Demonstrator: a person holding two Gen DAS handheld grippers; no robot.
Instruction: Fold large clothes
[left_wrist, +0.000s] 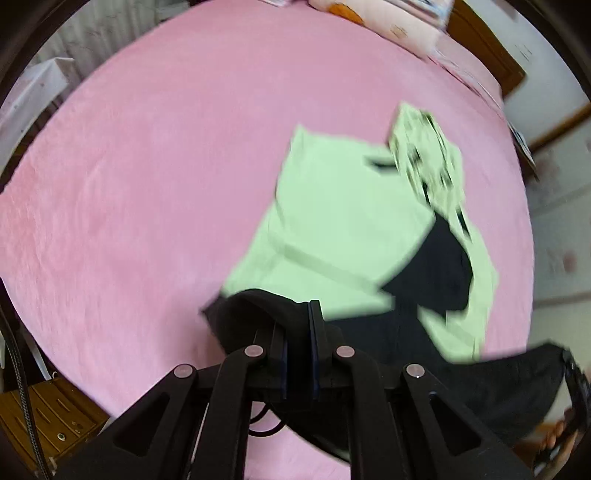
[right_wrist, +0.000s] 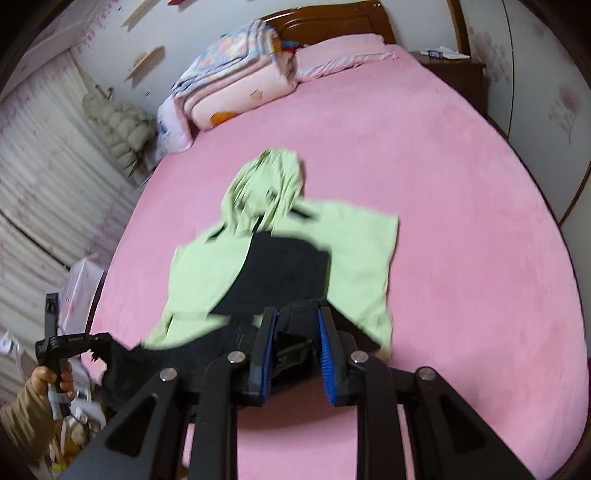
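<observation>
A light green hooded garment (left_wrist: 343, 221) (right_wrist: 207, 266) with a black part (left_wrist: 436, 269) (right_wrist: 284, 273) lies spread on the pink bed (left_wrist: 147, 184) (right_wrist: 461, 221), hood towards the pillows. Its black near edge is lifted off the bed and stretched between both grippers. My left gripper (left_wrist: 299, 308) is shut on that black edge; in the right wrist view it (right_wrist: 98, 343) shows at the lower left, held by a hand. My right gripper (right_wrist: 295, 314) has bunched black cloth pinched between its blue pads; in the left wrist view it (left_wrist: 567, 358) sits at the far right edge.
Folded quilts (right_wrist: 236, 81) and a pink pillow (right_wrist: 340, 55) are stacked at the wooden headboard (right_wrist: 325, 18). A nightstand (right_wrist: 454, 70) stands beside the bed. A padded jacket (right_wrist: 122, 133) hangs near the curtain. A wooden piece (left_wrist: 48, 424) sits by the bed's near corner.
</observation>
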